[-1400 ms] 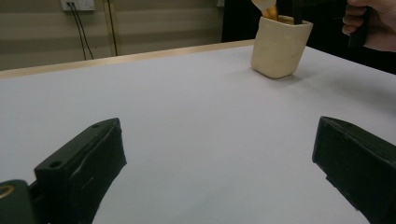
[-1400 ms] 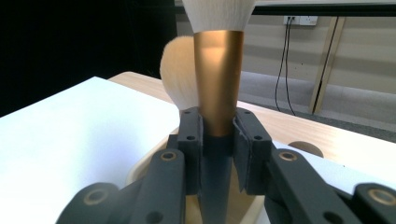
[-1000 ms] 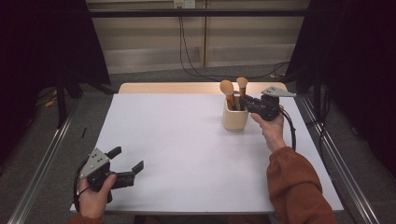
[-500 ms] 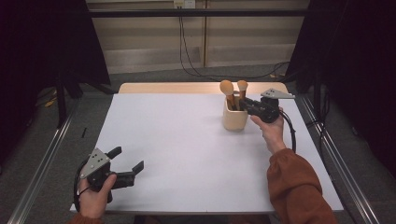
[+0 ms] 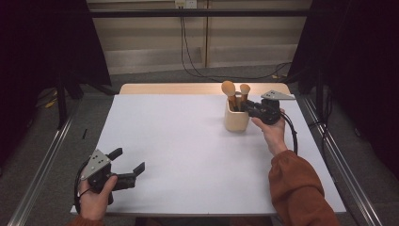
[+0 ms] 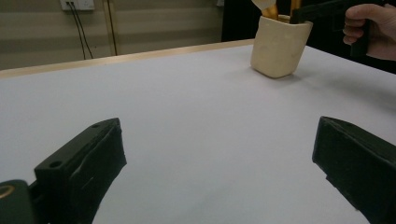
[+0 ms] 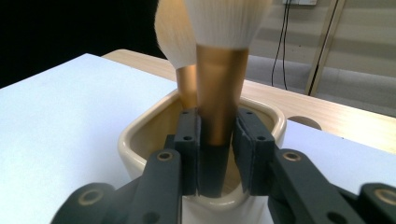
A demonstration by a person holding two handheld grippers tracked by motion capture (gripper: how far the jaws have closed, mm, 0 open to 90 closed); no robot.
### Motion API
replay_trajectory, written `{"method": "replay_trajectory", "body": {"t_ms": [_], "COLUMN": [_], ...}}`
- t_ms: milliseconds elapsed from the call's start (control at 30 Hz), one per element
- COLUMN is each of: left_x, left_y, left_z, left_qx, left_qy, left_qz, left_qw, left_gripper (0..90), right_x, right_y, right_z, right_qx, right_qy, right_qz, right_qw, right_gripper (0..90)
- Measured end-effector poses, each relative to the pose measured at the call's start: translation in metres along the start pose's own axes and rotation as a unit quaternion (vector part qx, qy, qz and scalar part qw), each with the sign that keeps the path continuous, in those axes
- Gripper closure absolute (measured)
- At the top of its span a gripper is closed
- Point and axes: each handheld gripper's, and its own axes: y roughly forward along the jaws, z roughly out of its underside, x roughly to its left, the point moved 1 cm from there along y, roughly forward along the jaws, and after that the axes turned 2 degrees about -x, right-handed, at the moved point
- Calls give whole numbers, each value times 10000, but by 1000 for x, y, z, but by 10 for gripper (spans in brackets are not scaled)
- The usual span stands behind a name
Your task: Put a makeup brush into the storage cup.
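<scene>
A cream holder (image 5: 236, 121) is seen standing on the far right part of the white table (image 5: 188, 155), just before its wooden far edge. Two makeup brushes are stood upright in it, bristles up. The nearer brush (image 7: 219, 93) is framed by the right gripper (image 7: 215, 154), whose jaws are set narrowly about its gold ferrule and dark handle just above the holder's rim. The left pad lies against the handle, while a thin gap is seen at the right pad, so a firm grip cannot be told; the jaws have just been opening slightly. The second brush (image 7: 180, 51) is stood close behind the first, and the holder's front wall is found directly under the jaws.

The left gripper (image 5: 124, 165) is held low at the near left corner, its jaws spread wide with nothing between them. Bare table is seen between it and the holder.
</scene>
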Motion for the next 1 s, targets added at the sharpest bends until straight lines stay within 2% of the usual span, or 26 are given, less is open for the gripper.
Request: {"method": "replay_trajectory", "body": {"t_ms": [233, 467, 667, 1000], "left_x": [0, 1, 2, 0], "left_y": [1, 5, 7, 8], "left_z": [0, -1, -1, -2], "left_qx": [9, 17, 13, 10], "left_qy": [-13, -31, -69, -22], "left_qz": [6, 5, 14, 33], "left_qw": [10000, 10000, 10000, 10000], "left_gripper": [22, 22, 22, 22], "right_x": [1, 1, 0, -1], "right_y": [-1, -6, -9, -27], "right_z": [-1, -3, -4, -2], "right_qx": [-3, -13, 50, -22], "right_qy": [-12, 72, 122, 226], "right_qz": [-25, -75, -80, -42], "right_qw": [10000, 9999, 9999, 9997], "right_gripper": [645, 476, 268, 57]}}
